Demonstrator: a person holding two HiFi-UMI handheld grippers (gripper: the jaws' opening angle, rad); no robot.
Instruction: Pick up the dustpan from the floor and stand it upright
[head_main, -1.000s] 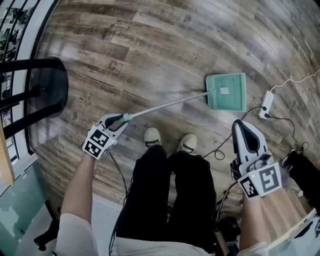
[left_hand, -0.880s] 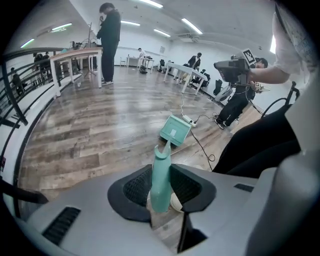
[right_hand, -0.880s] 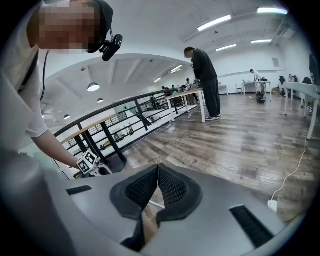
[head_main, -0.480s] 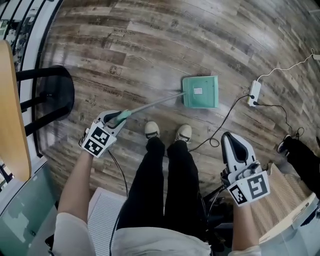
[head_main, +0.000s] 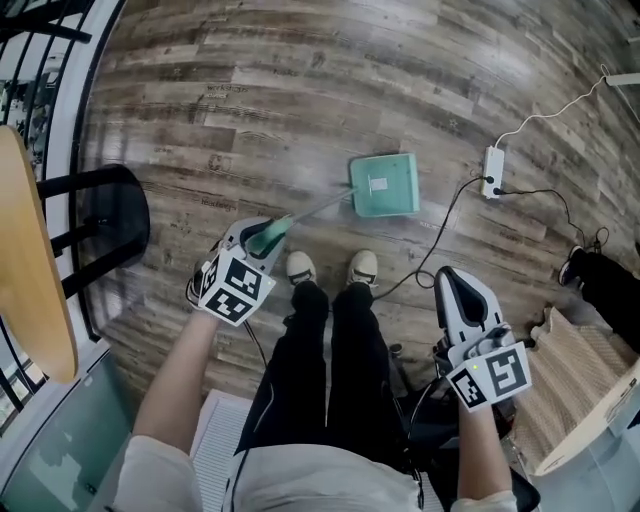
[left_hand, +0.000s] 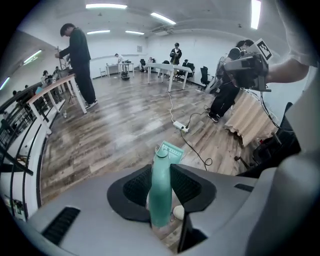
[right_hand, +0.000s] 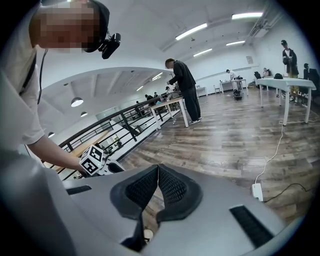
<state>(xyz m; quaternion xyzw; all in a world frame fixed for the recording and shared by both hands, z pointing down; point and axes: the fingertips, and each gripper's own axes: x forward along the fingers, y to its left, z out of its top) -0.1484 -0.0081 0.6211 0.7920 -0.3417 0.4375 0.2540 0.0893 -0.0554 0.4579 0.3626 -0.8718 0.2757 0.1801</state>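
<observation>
Closest to me, my left tool (head_main: 262, 240) is clamped on the teal grip at the end of the dustpan's handle. In the left gripper view both black pads (left_hand: 136, 186) press against the sides of that grip, which stands up between them. My right tool (head_main: 456, 287) hangs on the other side of my legs. Its jaws are pressed together at the tips with nothing between them, as the right gripper view shows.

Just past the tools are my two pale shoes (head_main: 300, 267), side by side on the wooden floor (head_main: 300, 80). From my left tool the thin handle slants away over the floor to the pan.

The dustpan (head_main: 384, 186) itself is a green square a little way beyond my toes. It is down at floor level, with a small pale label on its face. I cannot tell whether the pan rests on the boards or hangs just clear of them.

To the right of the pan a white power strip (head_main: 492, 166) lies on the floor, with a dark cable (head_main: 445, 225) curling back toward my feet. Off to the left stands a black chair (head_main: 110, 205) beside the curved edge of a wooden worktop (head_main: 40, 280).

Farthest off, in the left gripper view, a person in dark clothes (left_hand: 80, 55) stands at a long worktop by the railing.
</observation>
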